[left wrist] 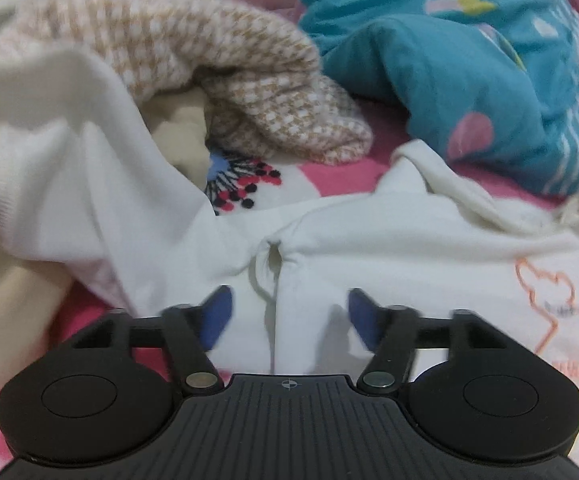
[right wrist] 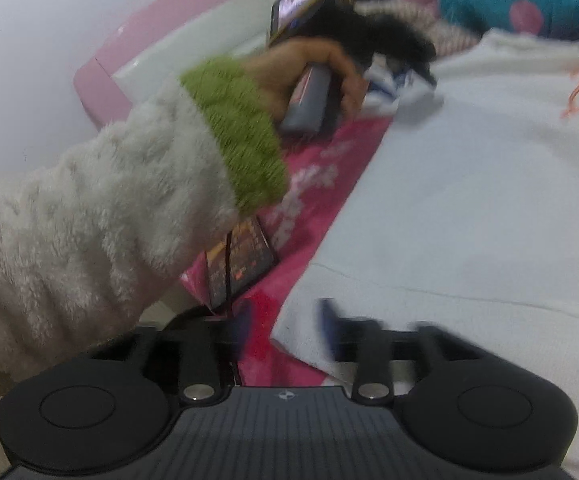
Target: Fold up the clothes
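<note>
**White top spread on the bed, both tongs released at its edges**

The white top [left wrist: 369,240] lies on the pink bedsheet [left wrist: 341,172], its body running from the left tongs toward 3 o'clock, where an orange line drawing [left wrist: 549,312] marks its front. In the left wrist view the left tongs [left wrist: 285,316] stand released, blue pads [left wrist: 219,314] apart, with a puckered seam of the top between them at 12 o'clock; the cloth is under the gap but not pinched.

In the right wrist view the right tongs [right wrist: 285,328] are also released, though blurred. The hem corner of the top [right wrist: 469,200] sits just at the right pad, and the cloth stretches away toward 1 o'clock. The bare sheet shows between the pads. The left hand [right wrist: 313,76], in a fluffy sleeve with a green cuff [right wrist: 237,132], holds its tool at 11 o'clock, by the far part of the top.

So each tool is at one end of the garment's long axis: the left is nearer the seam, the right nearer the hem. I judge the next grip needs both to close on those edges.

Counts: one white top, one houndstooth knit [left wrist: 225,56] at 11 o'clock, one teal quilt [left wrist: 469,60] at 1 o'clock, one cream piece [left wrist: 13,300] at 9 o'clock, one phone [right wrist: 241,264] on the sheet.
</note>
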`<state>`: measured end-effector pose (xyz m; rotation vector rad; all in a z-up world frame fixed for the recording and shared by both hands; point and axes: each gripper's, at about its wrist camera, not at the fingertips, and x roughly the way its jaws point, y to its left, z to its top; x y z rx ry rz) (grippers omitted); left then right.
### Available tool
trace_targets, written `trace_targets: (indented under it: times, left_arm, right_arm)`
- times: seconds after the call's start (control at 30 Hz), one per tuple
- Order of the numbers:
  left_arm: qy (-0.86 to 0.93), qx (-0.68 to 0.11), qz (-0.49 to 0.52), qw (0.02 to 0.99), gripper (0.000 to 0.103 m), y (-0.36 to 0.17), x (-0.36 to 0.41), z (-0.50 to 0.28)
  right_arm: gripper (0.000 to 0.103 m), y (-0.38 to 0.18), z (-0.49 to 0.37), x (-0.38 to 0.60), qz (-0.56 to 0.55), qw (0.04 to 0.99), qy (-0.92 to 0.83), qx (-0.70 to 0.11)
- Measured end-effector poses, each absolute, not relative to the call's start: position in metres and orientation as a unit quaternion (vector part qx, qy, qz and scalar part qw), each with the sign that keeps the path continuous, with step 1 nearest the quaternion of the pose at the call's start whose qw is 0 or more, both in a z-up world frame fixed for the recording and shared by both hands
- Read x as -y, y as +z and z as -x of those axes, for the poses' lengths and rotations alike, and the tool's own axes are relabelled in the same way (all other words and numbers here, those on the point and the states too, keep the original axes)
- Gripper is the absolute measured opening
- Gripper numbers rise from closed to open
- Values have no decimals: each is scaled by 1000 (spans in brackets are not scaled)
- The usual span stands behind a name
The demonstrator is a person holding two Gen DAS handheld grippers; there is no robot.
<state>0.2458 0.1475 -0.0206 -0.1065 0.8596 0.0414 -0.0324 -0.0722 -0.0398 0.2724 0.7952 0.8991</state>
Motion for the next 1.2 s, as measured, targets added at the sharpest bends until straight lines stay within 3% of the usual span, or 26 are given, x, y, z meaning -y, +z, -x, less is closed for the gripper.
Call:
trace_targets:
  times: [0.1,0.23,0.33,0.4,0.5,0.67,0.73,0.8,0.83,0.87,1.07,1.2]
  left_arm:
    - [18,-419,18,907,68,-8,-135,-230]
    - [11,-402,-20,915,68,15,-116,-197]
    - [-11,-378,-40,925,68,34,-97,-167]
    - [-33,-363,-53,930,68,44,-82,-146]
    - [-73,-347,-53,934,69,46,-59,-113]
    - [-152,-336,-29,929,69,24,-16,-61]
    - [-181,-328,-28,927,69,9,1,-46]
    - [-197,-321,-39,926,69,-6,17,-33]
    - [-200,-317,-47,926,69,-12,23,-28]
    - [-201,-314,-56,926,69,-19,28,-25]
    - [-213,-320,-48,922,69,-49,32,-21]
    - [-217,-301,-8,929,69,-62,21,-17]
  right_arm:
    - [59,-25,51,95,-138,830,412,-350]
    - [64,3,81,144,-127,866,367,-316]
    - [76,28,101,187,-105,909,292,-277]
    - [90,38,106,216,-97,934,226,-259]
    - [100,33,100,263,-104,947,127,-276]
    - [101,-9,78,295,-118,918,64,-374]
    - [93,-27,71,295,-124,900,62,-413]
    - [51,-34,73,295,-126,897,77,-417]
    - [37,-33,74,295,-124,897,84,-415]
    - [12,-29,72,295,-127,897,91,-413]
    - [8,38,49,316,-152,916,130,-348]
    - [7,84,-15,345,-159,935,119,-294]
